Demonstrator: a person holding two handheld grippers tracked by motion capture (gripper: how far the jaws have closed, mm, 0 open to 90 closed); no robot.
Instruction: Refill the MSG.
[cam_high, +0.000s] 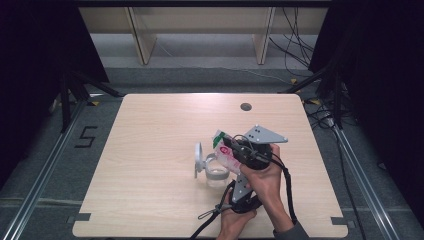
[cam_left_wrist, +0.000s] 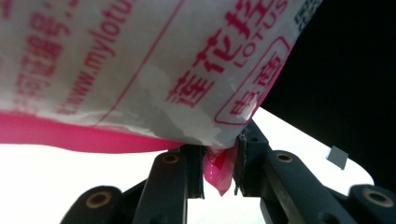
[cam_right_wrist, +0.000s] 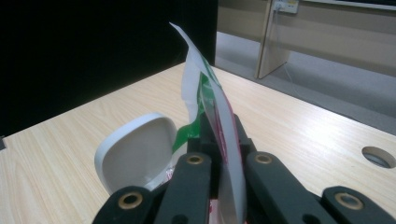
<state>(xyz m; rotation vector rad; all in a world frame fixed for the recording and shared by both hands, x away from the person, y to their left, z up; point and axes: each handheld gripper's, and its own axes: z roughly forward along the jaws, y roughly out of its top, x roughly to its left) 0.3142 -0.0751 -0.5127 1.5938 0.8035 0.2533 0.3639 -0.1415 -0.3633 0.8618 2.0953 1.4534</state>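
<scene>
The packet (cam_left_wrist: 154, 60) reads "LOTUS" and "mylotu" in red; the floor (cam_high: 55, 150) bears a "5" (cam_high: 86, 136).

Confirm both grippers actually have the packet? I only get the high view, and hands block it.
Observer: Yes. The left gripper pinches the pink corner of the packet between its pads.
Operator: Right one?
Observer: The right gripper is shut on the packet edge-on. The green-and-white end sticks up past its tips.
Operator: Any print to ID it?
Observer: Red print on white, with "LOTUS" legible in the left gripper view.
</scene>
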